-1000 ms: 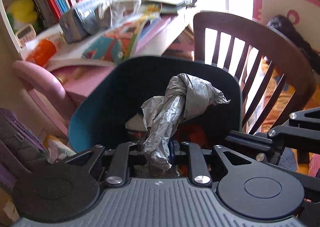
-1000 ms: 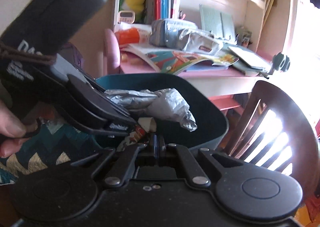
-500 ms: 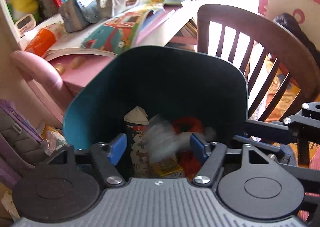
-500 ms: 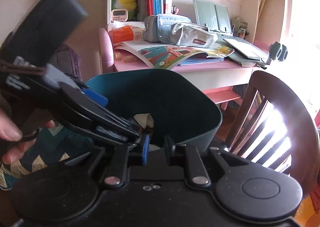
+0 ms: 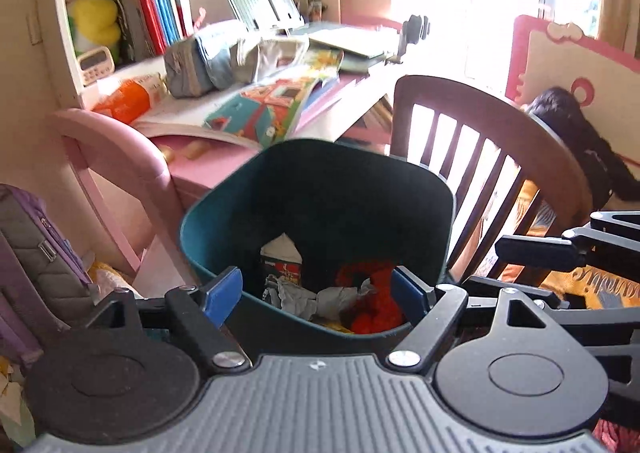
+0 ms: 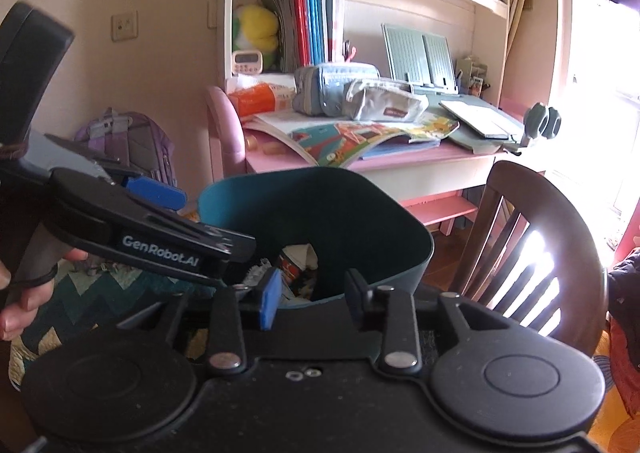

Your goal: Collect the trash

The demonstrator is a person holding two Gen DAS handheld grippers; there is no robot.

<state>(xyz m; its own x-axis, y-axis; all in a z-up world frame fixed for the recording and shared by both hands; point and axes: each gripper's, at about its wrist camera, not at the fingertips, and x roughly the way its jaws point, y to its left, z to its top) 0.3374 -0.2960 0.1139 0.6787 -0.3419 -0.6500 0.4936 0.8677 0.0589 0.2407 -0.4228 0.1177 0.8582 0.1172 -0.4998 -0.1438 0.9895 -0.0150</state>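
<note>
Trash (image 5: pixel 312 299) lay at the bottom of the teal bin (image 5: pixel 446 213): crumpled grey wrapping beside a small carton (image 5: pixel 282 259) and something red (image 5: pixel 374 293). You held your left gripper (image 5: pixel 316 293) above the near rim, its jaws opening with nothing between them. Your right gripper (image 6: pixel 310 291) hung over the same rim, its jaws also opening and empty. I judged the drop into the bin done, so your next move called for drawing both tools clear and finding another piece to collect. Your left view looked down onto the trash itself; your right view hid most of it behind the bin wall, but showed your hand (image 6: pixel 16 309) on the left tool and the backpack (image 6: pixel 132 141) by the desk (image 6: pixel 400 157).
</note>
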